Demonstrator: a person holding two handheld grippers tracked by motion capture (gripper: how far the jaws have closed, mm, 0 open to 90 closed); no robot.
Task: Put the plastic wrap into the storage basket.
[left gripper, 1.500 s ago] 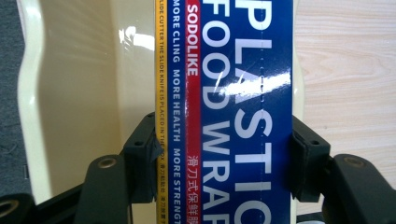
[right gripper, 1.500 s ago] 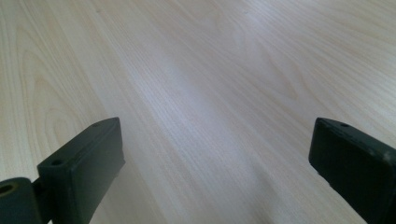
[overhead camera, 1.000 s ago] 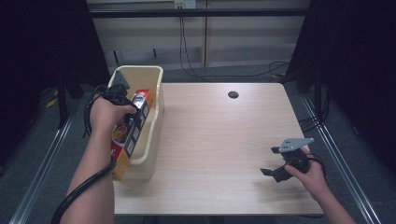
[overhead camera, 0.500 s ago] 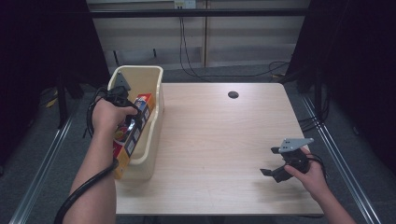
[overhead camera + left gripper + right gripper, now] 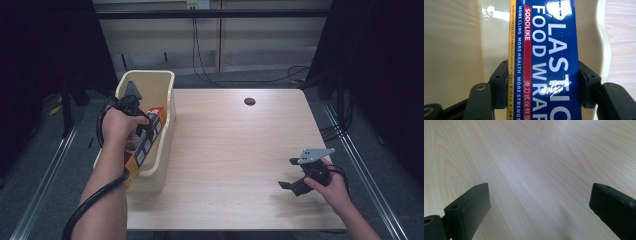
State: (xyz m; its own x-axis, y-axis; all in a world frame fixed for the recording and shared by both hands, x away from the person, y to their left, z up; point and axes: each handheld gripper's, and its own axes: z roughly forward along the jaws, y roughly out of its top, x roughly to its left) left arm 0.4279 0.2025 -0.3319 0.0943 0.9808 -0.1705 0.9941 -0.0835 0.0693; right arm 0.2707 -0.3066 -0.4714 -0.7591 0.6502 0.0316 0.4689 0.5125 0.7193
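The left tongs (image 5: pixel 142 131) pinch a long box of plastic wrap (image 5: pixel 544 62). In the left gripper view, one black jaw presses on each long side of the blue box. The box sits partly inside the cream bin (image 5: pixel 162 95) at the left edge of the tabletop (image 5: pixel 235 150). One end is down in the bin and the other end sticks out over the near rim, so the box is tilted.

The right tongs (image 5: pixel 290 186) are spread wide with nothing between them. They hover low over the bare wood near the right front corner, well apart from the bin.

I think the job in hand is moving the box in or out of the bin. Here is what could go wrong. The box is long and held near one part only, so the far end could swing and bump the bin wall. The bin looks light, so a bump or a snag on the rim could tip it or push it off the edge. The box is shiny, so it could also slip from the jaws and drop.
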